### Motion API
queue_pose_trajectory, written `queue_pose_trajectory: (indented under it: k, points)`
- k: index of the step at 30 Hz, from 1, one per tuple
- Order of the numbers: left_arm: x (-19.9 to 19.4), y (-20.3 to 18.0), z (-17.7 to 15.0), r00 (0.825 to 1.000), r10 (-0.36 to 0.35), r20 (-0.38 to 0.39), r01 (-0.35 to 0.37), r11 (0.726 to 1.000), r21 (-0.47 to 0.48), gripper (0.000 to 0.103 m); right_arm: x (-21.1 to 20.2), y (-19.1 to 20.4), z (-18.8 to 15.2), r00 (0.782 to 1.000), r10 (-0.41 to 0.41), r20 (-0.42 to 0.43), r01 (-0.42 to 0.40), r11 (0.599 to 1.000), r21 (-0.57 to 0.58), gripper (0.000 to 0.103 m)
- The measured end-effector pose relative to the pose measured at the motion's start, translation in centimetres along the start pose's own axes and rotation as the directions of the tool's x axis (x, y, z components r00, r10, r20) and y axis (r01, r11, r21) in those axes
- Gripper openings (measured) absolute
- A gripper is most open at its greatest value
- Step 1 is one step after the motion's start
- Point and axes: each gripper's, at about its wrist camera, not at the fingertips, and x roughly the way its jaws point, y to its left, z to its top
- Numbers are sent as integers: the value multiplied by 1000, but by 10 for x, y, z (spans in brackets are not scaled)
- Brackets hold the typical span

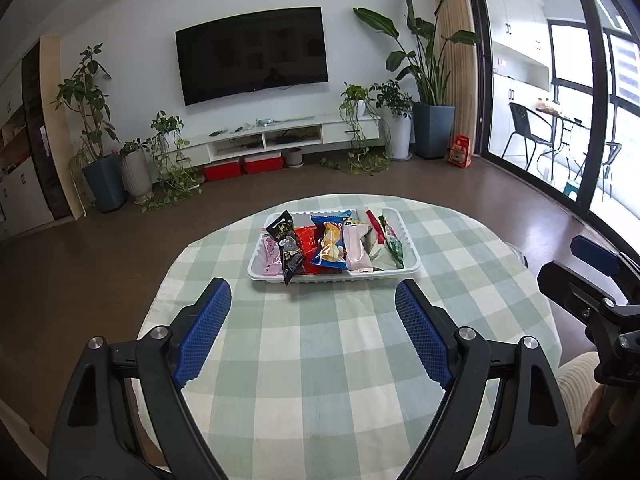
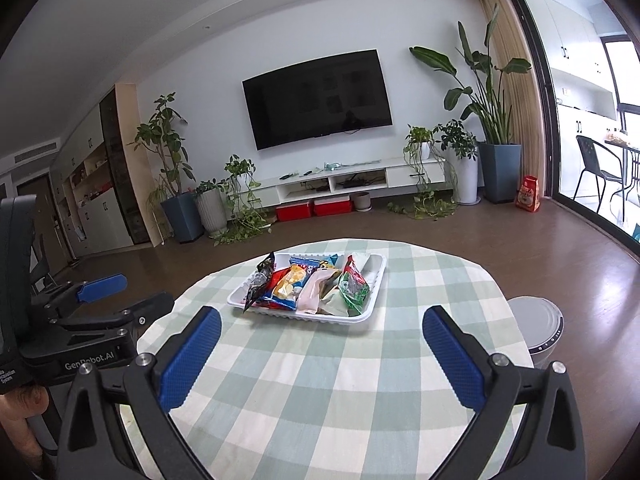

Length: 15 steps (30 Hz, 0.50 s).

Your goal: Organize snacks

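Note:
A white tray point(image 1: 412, 254) sits on the far half of a round table with a green checked cloth point(image 1: 320, 360). It holds several snack packets lying side by side: a black one point(image 1: 286, 240), a red one point(image 1: 308, 242), a blue and yellow one point(image 1: 330, 246), a pink one point(image 1: 356, 250) and a green one point(image 1: 394, 244). My left gripper point(image 1: 314, 300) is open and empty, above the cloth short of the tray. My right gripper point(image 2: 322, 326) is open and empty, near the tray point(image 2: 236, 300). The same packets show in the right wrist view, green one point(image 2: 354, 288) at the right.
The right gripper body point(image 1: 592, 292) is at the right edge of the left wrist view, and the left gripper body point(image 2: 80, 320) at the left of the right wrist view. A white bin point(image 2: 538, 326) stands on the floor by the table's right side.

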Motion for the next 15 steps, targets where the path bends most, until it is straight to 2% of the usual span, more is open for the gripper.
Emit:
queue_pose_trajectory:
  k: [15]
  points:
    - [-47,-6,-3,999,-4,42,4,1000,-5,84,-44,17,2,998,0,59,2,999,-41,103]
